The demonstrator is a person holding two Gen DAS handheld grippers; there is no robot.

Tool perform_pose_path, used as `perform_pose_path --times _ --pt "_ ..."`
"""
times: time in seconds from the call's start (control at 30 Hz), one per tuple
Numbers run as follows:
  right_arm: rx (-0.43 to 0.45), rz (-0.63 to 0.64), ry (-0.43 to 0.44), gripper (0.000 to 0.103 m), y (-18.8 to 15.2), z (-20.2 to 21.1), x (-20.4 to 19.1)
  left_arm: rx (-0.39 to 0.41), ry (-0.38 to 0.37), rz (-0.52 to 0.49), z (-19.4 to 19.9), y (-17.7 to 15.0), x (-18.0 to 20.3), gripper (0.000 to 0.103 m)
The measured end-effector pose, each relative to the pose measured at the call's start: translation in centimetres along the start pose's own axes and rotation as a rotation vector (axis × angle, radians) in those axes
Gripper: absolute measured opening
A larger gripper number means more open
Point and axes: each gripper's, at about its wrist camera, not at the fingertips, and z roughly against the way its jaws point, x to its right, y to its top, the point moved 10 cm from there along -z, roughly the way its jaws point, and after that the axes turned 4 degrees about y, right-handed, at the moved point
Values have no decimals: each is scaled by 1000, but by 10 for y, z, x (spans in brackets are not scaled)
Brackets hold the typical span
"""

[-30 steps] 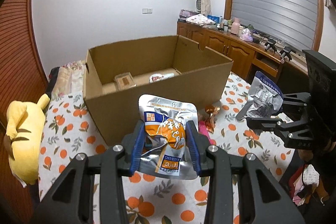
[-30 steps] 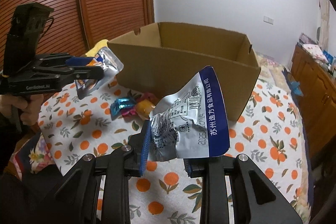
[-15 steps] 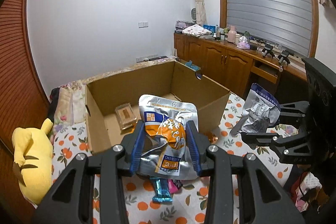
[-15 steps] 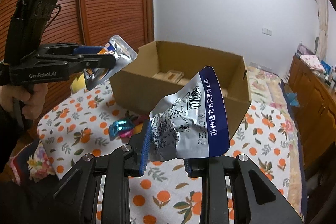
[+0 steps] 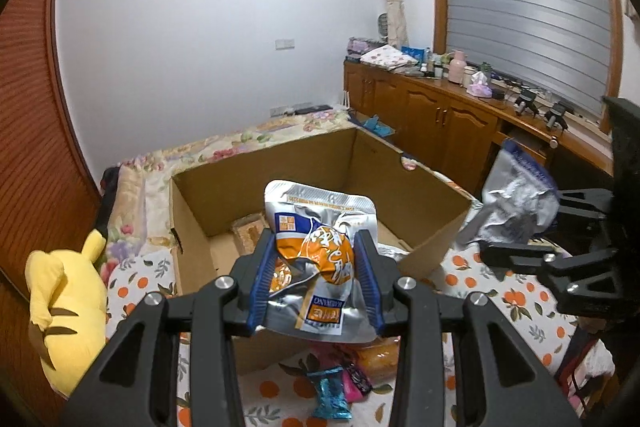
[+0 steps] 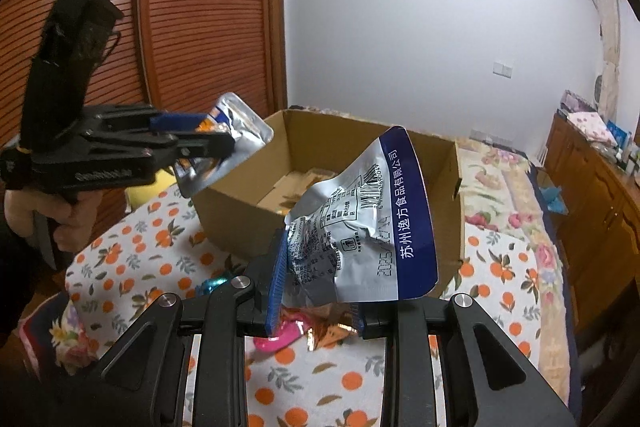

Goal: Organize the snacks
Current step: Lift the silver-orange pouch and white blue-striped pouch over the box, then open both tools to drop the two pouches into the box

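We see the box [image 5: 416, 223] open on the orange-print bed [image 6: 132, 263], a few snacks already on its floor. Plush [image 5: 64, 303] sits left of the box. Left claw [image 5: 316, 287] pinches the orange pouch [image 5: 320, 251], held up over the box's near wall. Right claw [image 6: 320, 291] pinches the blue pouch [image 6: 372, 227], in the air by the box's right corner. Loose candies [image 5: 340, 383] lie on the bed in front of the box.

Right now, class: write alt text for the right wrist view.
The right claw grips a silver and blue snack packet before an open cardboard box on an orange-print cloth. At left, the left claw holds a silver and orange packet.
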Motion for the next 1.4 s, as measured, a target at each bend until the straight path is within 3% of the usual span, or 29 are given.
perform_pose_path --times 0.33,0.73,1.07,1.13,1.4 --pt "-17 18 -7 26 16 -20 1 -46 64 44 -33 -5 -30 38" --pt "-69 4 -30 26 25 -61 9 -65 88 67 -53 -7 -39 40" --pt "-113 -36 -47 26 22 -90 23 -58 88 79 -49 -7 -46 48" --pt "-123 -40 -57 26 22 -94 26 -54 85 82 -47 -7 -48 54" --pt "-137 -84 -59 26 22 -105 34 -28 76 78 -33 -5 -46 55"
